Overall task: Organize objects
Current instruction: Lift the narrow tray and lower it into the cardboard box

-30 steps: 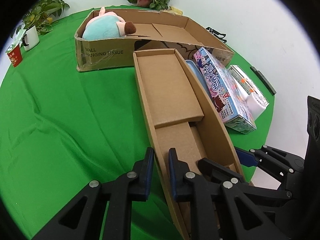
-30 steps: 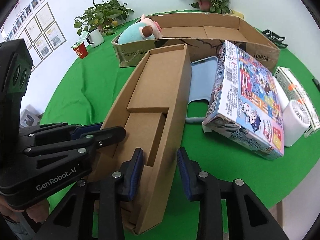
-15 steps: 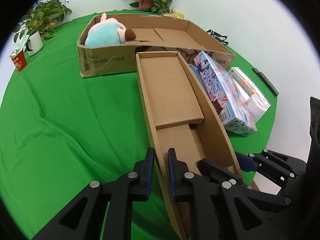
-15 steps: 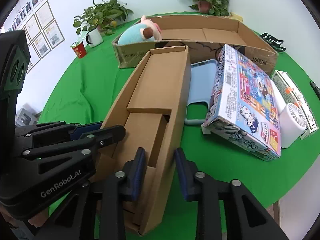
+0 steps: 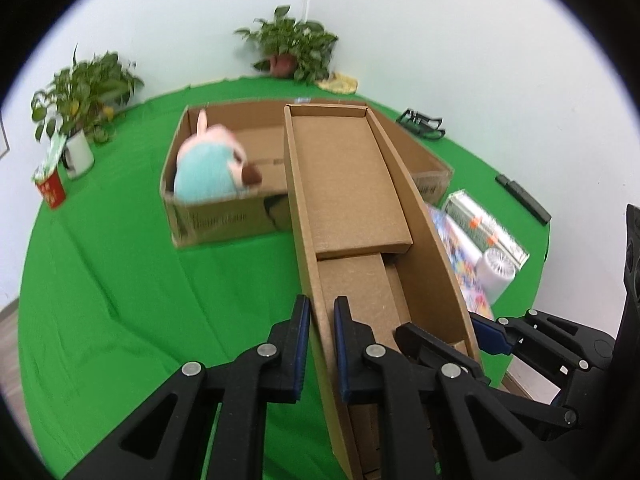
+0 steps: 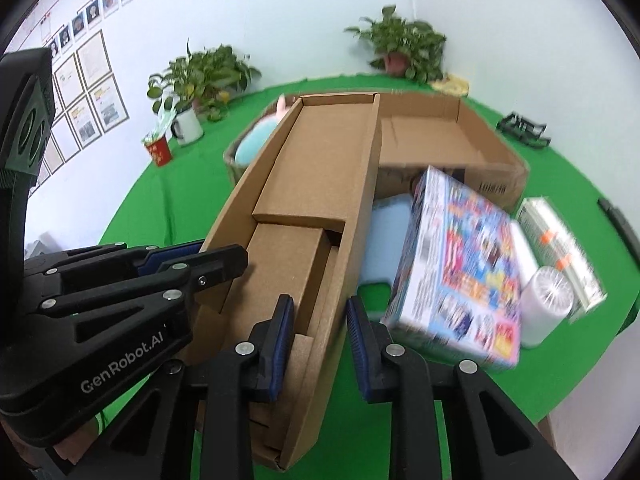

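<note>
Round table under a green cloth (image 5: 120,280). Far side: a wide open carton (image 5: 224,216), a pink and blue plush toy (image 5: 208,168) lying at its left end. A long narrow cardboard box (image 5: 352,184), open on top with inner flaps folded down, is held over the cloth, its far end over the carton's near wall. Right of it: a colourful printed box (image 6: 460,264) resting partly on a pale blue phone case (image 6: 390,236); beyond these a white roll (image 6: 548,304).

Left gripper (image 5: 320,344): jaws nearly shut, clamped on the long box's left wall. Right gripper (image 6: 320,340): jaws narrow, pinching its right wall.
</note>
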